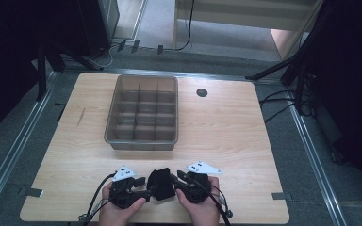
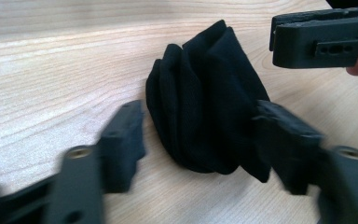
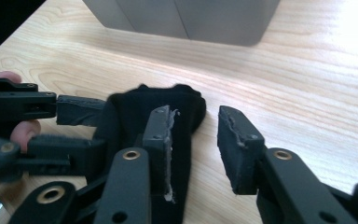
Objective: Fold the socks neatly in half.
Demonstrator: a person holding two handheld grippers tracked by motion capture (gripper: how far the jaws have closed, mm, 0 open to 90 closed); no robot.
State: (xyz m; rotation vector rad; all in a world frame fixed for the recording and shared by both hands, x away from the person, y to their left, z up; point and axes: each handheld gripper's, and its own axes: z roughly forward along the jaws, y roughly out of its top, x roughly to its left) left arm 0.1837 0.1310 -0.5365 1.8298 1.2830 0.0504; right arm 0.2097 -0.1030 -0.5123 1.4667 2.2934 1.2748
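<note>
A black folded sock (image 1: pixel 161 183) lies on the wooden table (image 1: pixel 226 132) near its front edge, between the two hand-held grippers. My left gripper (image 1: pixel 146 189) comes at it from the left. In the left gripper view the left gripper (image 2: pixel 203 149) is open, with one jaw on each side of the sock (image 2: pixel 205 98). My right gripper (image 1: pixel 175 179) comes from the right and is open too. In the right gripper view the right gripper (image 3: pixel 198 135) has one jaw over the sock (image 3: pixel 126 112) and the other over bare wood.
A grey plastic bin (image 1: pixel 141 145) divided into several compartments stands in the middle of the table, beyond the sock, and shows as the bin (image 3: pixel 182 18) in the right gripper view. A round black grommet (image 1: pixel 201 92) sits at the back right. Metal rails (image 1: pixel 9 155) border the table.
</note>
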